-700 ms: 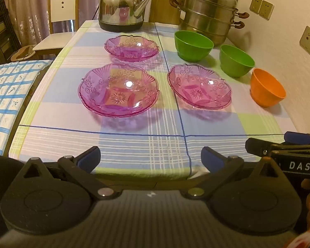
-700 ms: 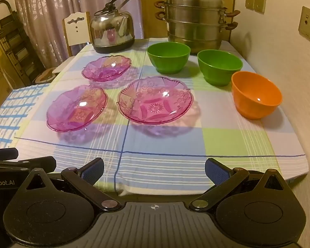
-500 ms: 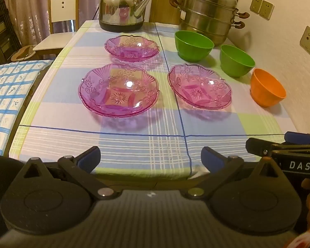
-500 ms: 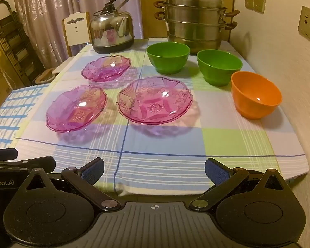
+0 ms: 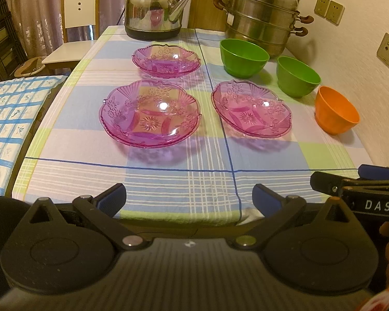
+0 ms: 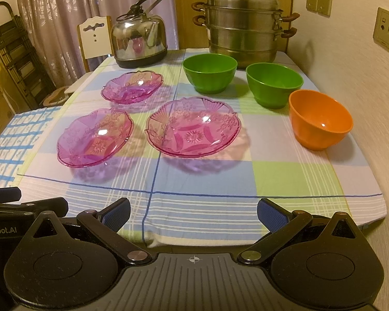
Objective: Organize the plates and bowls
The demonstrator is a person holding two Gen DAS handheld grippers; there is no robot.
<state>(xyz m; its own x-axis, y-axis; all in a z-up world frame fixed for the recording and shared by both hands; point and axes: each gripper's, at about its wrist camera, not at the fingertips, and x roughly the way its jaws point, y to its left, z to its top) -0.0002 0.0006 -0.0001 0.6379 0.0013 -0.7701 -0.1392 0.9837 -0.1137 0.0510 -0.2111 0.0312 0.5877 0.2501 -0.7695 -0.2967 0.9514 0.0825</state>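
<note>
The table (image 5: 168, 181) fills the frame. Three pink plates (image 5: 150, 112) sit in the middle. Three bowls (image 6: 320, 119) line the upper right. Both tongs, left (image 5: 189, 198) and right (image 6: 193, 213), wait spread and empty at the bottom. The right one is nearer the bowls.

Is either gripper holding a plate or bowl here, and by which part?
Nothing is held. The left gripper and right gripper are both open at the table's near edge, short of every dish.
</note>
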